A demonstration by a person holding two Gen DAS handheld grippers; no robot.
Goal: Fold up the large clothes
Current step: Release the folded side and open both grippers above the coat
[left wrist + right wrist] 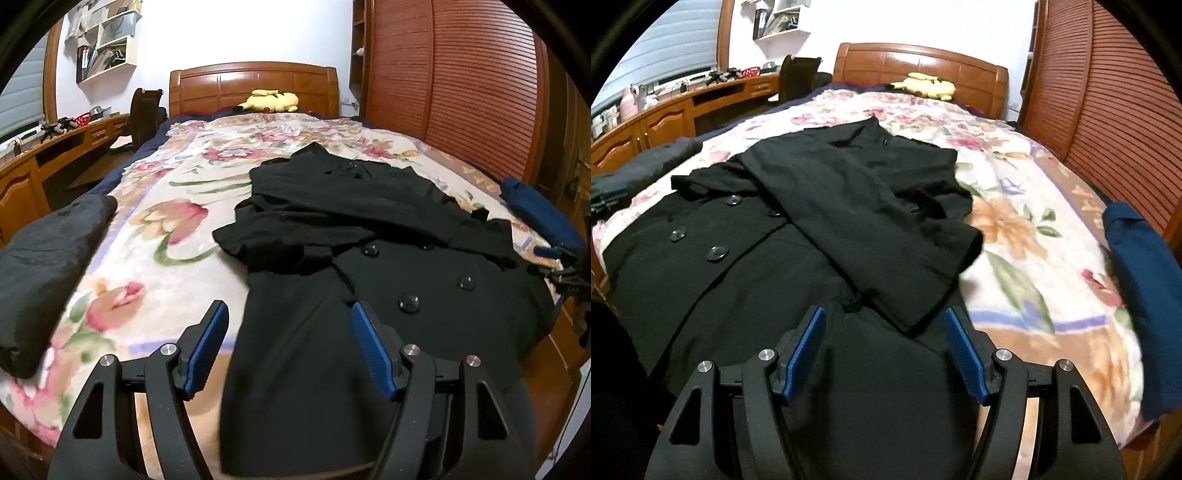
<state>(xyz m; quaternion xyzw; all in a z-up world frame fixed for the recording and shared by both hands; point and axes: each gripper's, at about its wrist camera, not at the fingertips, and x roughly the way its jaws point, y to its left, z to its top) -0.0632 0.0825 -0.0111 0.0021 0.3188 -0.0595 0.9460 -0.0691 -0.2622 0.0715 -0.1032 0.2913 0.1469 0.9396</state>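
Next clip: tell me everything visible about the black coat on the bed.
The black coat lies front up on the floral blanket, collar toward the headboard, hem toward the cameras. It looks like matte woven cloth, double-breasted, with large dark buttons. Both sleeves are folded in across the chest, one cuff lying on the skirt. The open left tongs and right tongs hover above the hem; no contact shows.
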